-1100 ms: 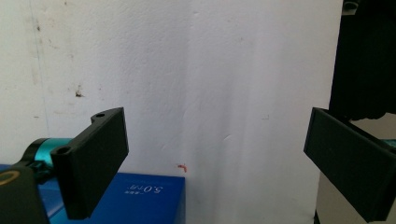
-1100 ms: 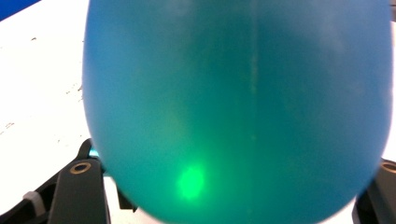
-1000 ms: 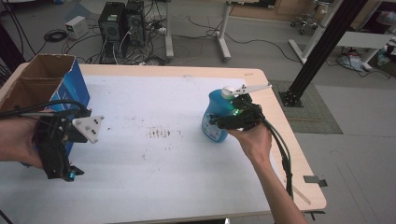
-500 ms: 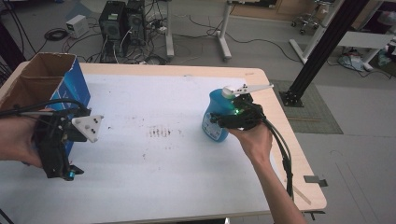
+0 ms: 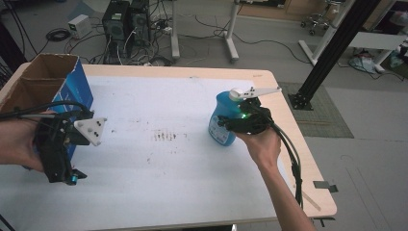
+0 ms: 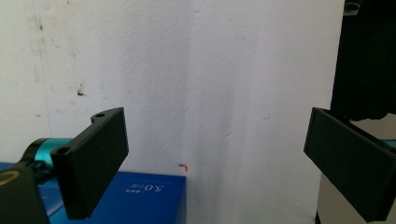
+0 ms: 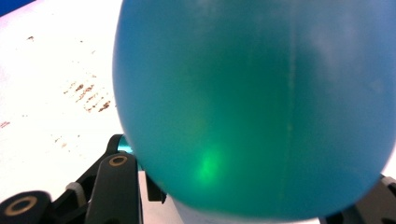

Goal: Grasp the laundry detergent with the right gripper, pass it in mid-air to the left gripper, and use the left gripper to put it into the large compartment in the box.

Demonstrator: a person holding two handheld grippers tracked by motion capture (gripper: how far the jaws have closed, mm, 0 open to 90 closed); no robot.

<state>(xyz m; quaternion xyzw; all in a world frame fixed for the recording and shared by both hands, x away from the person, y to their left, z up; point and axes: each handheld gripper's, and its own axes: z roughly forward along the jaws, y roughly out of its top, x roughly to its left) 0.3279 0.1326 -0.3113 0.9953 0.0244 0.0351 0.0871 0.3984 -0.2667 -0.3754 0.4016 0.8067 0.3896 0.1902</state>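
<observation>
Right gripper [image 5: 230, 126] has its jaws clamped round the lower body of the blue bottle [image 5: 224, 115], which stands upright at about 3 o'clock on the table [image 5: 192, 202]; in the right gripper view the bottle [image 7: 252, 102] bulges out over both jaws. Not much room on that side: the table's right edge runs just past the bottle at 3 o'clock, while toward 9 o'clock there's a big open stretch of white top with only some brown marks [image 5: 163, 136] on it. The right hand [image 5: 262, 144] comes in from 5 o'clock with the forearm angled up.

Left gripper [image 5: 72, 179] is spread wide and holding nothing, pointing down over the table near its 9 o'clock edge, right beside the cardboard box [image 5: 43, 86]. The left hand [image 5: 17, 144] grips it from the 9 o'clock side.
</observation>
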